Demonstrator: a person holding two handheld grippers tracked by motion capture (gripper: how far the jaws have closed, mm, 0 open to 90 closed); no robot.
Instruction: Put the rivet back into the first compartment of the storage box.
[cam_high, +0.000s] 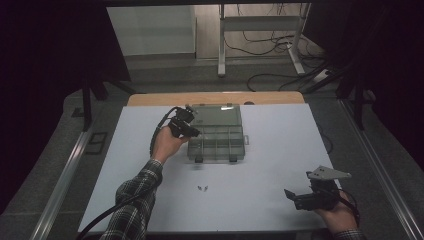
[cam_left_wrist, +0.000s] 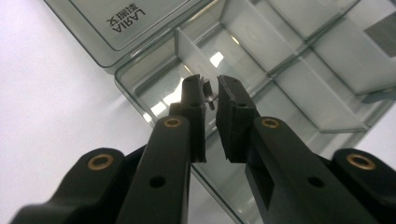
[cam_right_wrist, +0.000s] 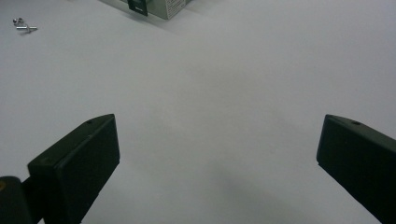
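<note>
A smoky clear organizer box (cam_high: 220, 145) lies open at the table's middle, its lid (cam_high: 218, 115) folded back. My left gripper (cam_high: 193, 131) hovers over the box's left end. In the left gripper view its jaws (cam_left_wrist: 211, 85) are shut on a small metal screw (cam_left_wrist: 208, 94) pinched at their tips, above an empty compartment (cam_left_wrist: 163, 88). Two more small screws (cam_high: 202, 188) lie loose on the white table in front of the box, and the right gripper view has them far off (cam_right_wrist: 23, 26). My right gripper (cam_high: 295, 196) rests near the front right edge, open, with nothing between its fingers (cam_right_wrist: 217, 140).
The white table top (cam_high: 260, 165) spreads between the box and my right hand. The box's other compartments (cam_left_wrist: 322, 98) look empty. A corner of the box with a black latch (cam_right_wrist: 138, 5) sits at the top of the right gripper view. A desk frame and cables stand beyond the table.
</note>
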